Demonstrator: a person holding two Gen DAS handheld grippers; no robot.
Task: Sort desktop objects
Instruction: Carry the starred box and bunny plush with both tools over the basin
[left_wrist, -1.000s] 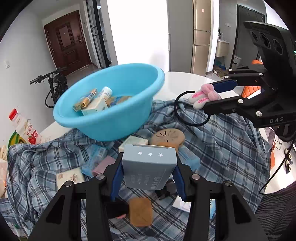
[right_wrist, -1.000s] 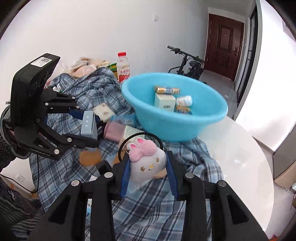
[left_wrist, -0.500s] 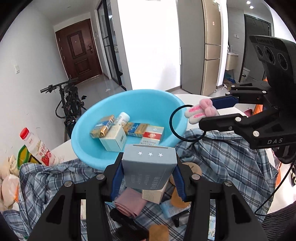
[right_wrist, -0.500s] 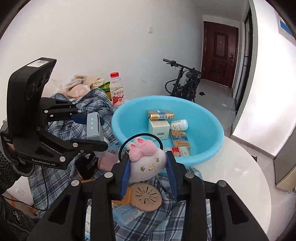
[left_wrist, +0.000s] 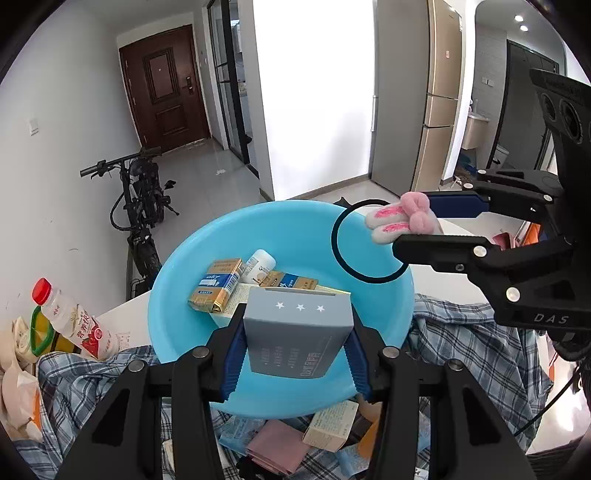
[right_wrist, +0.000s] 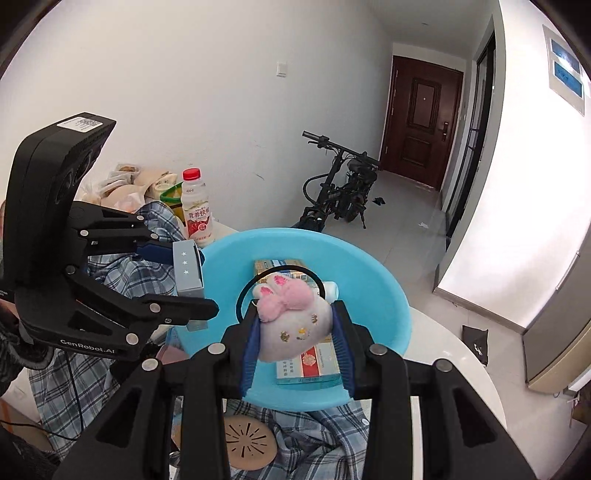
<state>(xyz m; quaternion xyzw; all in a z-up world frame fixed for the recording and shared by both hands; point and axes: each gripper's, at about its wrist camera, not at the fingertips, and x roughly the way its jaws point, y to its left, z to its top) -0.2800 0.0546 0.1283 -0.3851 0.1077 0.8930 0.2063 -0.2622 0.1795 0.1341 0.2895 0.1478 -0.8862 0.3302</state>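
Both grippers hang over the round, light-blue plastic basin (left_wrist: 280, 236), each clamped on something: the left gripper (left_wrist: 295, 354) has its blue-padded fingers closed on the narrow sides of a grey rectangular cardboard box with three white stars on its top edge (left_wrist: 295, 332), held upright with its long axis running down toward the bowl, while the right gripper (right_wrist: 295, 343) squeezes a white plush bunny-faced hair tie with pink ears and a black elastic loop (right_wrist: 291, 325). What the release turns on is that the basin's open mouth lies directly below and slightly ahead of both loads, with several small gold, blue and red packets already on its floor (plus a small white bottle (left_wrist: 258, 264)). Neither tool looks clearly nearer, since both sit inside the rim, above the blue-and-white checked cloth (left_wrist: 476, 354) spread over the white table (right_wrist: 454, 373); opening the jaws should, I judge, drop each item in
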